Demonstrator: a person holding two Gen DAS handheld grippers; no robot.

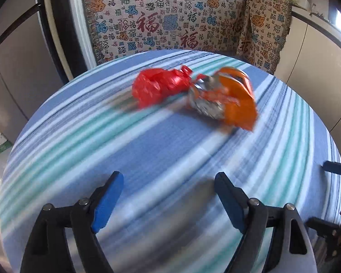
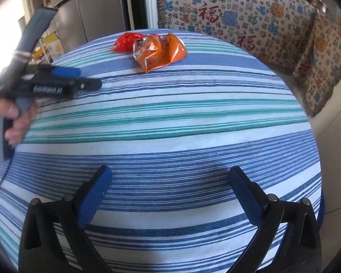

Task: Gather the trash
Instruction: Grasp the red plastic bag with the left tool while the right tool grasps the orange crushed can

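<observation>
Two pieces of trash lie side by side near the far edge of the round table, which is covered in a blue, white and teal striped cloth (image 1: 147, 154). One is a crumpled red plastic bag (image 1: 161, 86) (image 2: 125, 42). To its right is a crushed orange snack wrapper (image 1: 225, 100) (image 2: 161, 52) with a silver lining. My left gripper (image 1: 168, 176) (image 2: 86, 78) hovers open over the cloth, short of the trash, with nothing between its blue pads. My right gripper (image 2: 170, 170) (image 1: 327, 195) is open too, nearer the front edge and to the right of the left one.
A blanket printed with red and blue characters (image 1: 170, 16) (image 2: 250, 11) hangs behind the table. Grey cabinet doors (image 1: 16, 56) stand at the left and a white counter (image 1: 311, 52) at the right. A person's hand (image 2: 16, 118) holds the left gripper's handle.
</observation>
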